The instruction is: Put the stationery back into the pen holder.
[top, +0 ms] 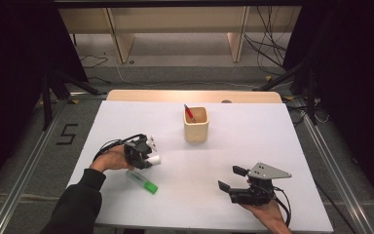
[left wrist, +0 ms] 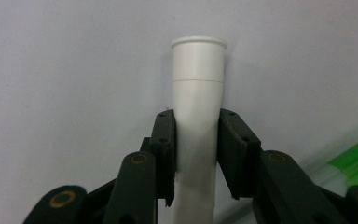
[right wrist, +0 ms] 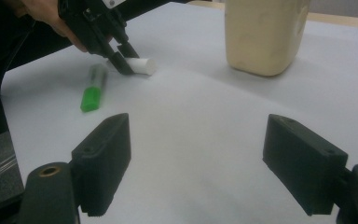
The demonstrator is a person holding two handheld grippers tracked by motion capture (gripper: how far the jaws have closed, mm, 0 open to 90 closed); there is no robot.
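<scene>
Left gripper view: black fingers (left wrist: 165, 149) pressed against both sides of a white tube (left wrist: 198, 93), capped end pointing away over the white desk (left wrist: 51, 70), a blurred strip of green at the lower right edge. High view: left gripper (top: 143, 151) at the left half of the desk (top: 253, 146), held in a hand (top: 112, 158) with a dark sleeve, clamped on the white tube (top: 154, 159), short end sticking out to the right, low over the surface; whether touching it, cannot tell. Just in front of that, toward the person, a green marker (top: 142, 182) lying flat and slanted, near the tube but apart from it. Farther back, near the middle, a pale cup (top: 196, 127) standing upright with a red pen (top: 189, 113) leaning inside. At the lower right, right gripper (top: 233, 179) in the other hand, grey three-cornered plate on top, fingers spread wide with nothing between them, well apart from the cup and the marker. Right gripper view: both fingers (right wrist: 105, 161) wide apart above bare desk, the cup (right wrist: 263, 35) ahead at the upper right, the marker (right wrist: 93, 88) and the gripped tube (right wrist: 140, 65) at the upper left.
</scene>
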